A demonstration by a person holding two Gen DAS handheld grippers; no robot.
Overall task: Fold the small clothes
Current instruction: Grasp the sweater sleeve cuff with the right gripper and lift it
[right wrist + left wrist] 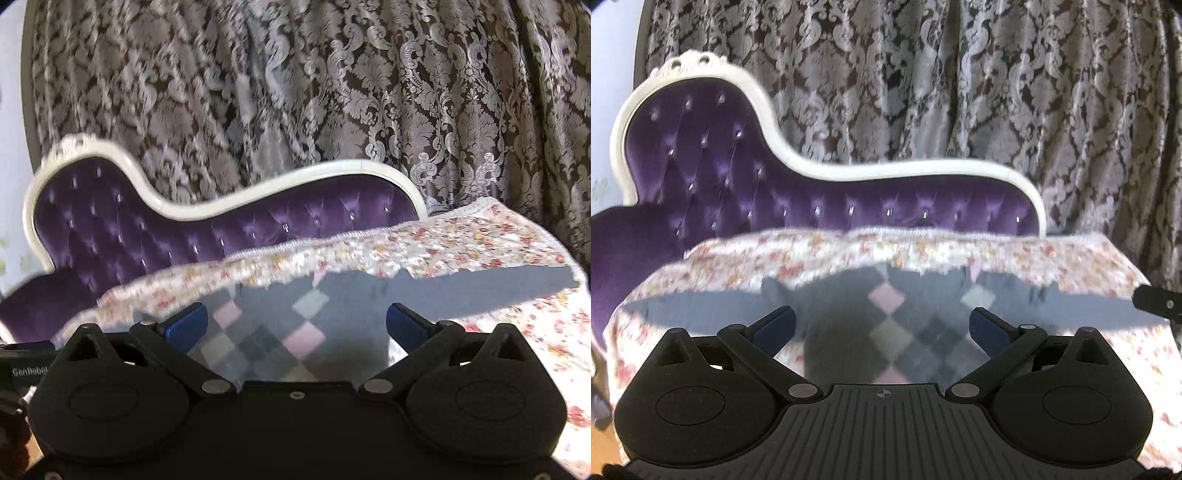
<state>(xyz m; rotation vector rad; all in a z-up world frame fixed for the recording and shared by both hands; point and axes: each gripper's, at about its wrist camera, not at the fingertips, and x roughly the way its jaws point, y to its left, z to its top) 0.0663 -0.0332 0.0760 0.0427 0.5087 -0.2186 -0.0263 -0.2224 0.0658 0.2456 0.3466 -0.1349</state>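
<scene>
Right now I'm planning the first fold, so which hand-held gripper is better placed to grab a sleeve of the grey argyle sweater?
Probably the right hand-held gripper: open, sweater under it, a sleeve stretching to its right.

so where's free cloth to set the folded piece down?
Bare floral tablecloth runs along the far edge past the grey argyle sweater, and at the near right corner below its sleeve. The centre is crowded: the sweater's body fills it, sleeves reaching both sides.
</scene>
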